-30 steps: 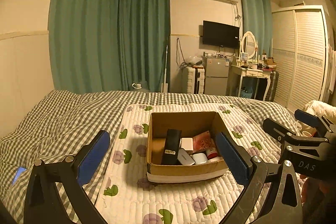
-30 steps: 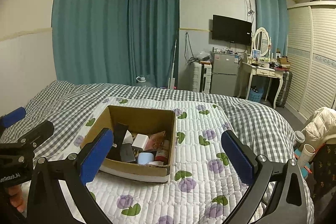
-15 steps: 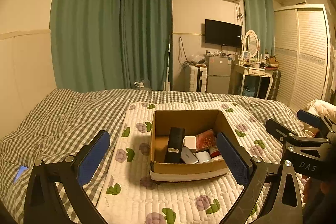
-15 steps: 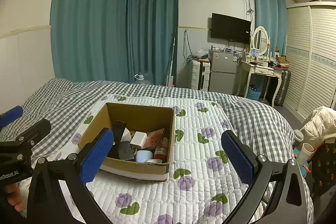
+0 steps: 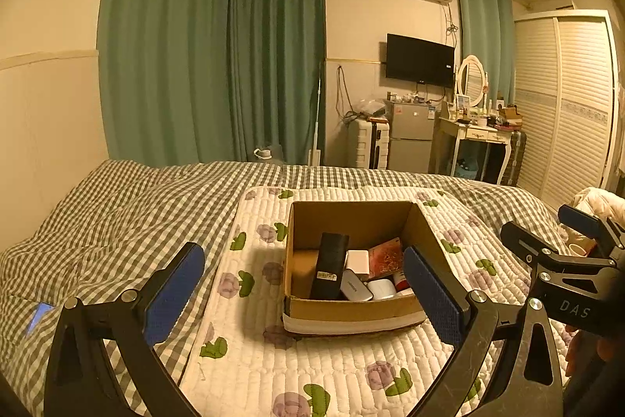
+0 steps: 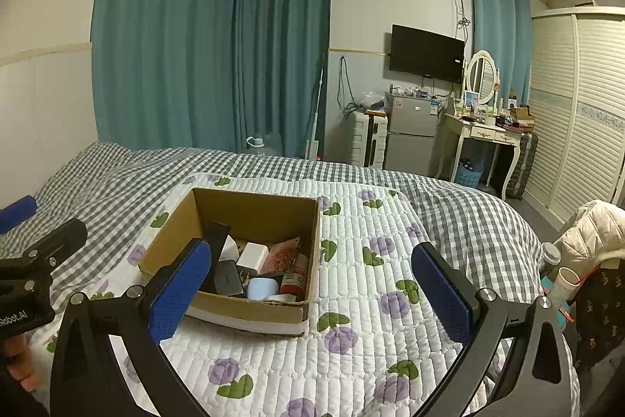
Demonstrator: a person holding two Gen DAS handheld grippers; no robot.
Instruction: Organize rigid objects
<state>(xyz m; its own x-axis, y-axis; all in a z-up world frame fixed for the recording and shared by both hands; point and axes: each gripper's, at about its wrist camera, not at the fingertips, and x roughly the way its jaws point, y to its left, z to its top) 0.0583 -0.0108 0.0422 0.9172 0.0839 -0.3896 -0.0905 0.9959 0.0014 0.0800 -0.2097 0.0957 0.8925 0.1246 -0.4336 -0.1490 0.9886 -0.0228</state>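
Observation:
An open cardboard box (image 5: 353, 309) sits on a floral quilted mat (image 5: 332, 370) on the bed; it also shows in the right wrist view (image 6: 172, 241). Inside lie a tall black case (image 5: 330, 266), a white charger (image 5: 357, 260), a red patterned packet (image 5: 386, 256), a pale blue case (image 6: 262, 288) and a red-labelled bottle (image 6: 293, 282). My left gripper (image 5: 302, 294) is open and empty, held above the mat in front of the box. My right gripper (image 6: 312, 294) is open and empty, to the right of the box's front corner.
A grey checked duvet (image 5: 117, 213) covers the bed around the mat. A phone (image 5: 37, 317) lies at the bed's left edge. A chair with a jacket (image 6: 586, 241) and cups (image 6: 566, 280) stands at the right. A fridge, dressing table and wardrobe stand beyond.
Both grippers have moved slightly closer to the box and tilted a little upward; the box sits a bit lower and larger in view. Both stay open and empty.

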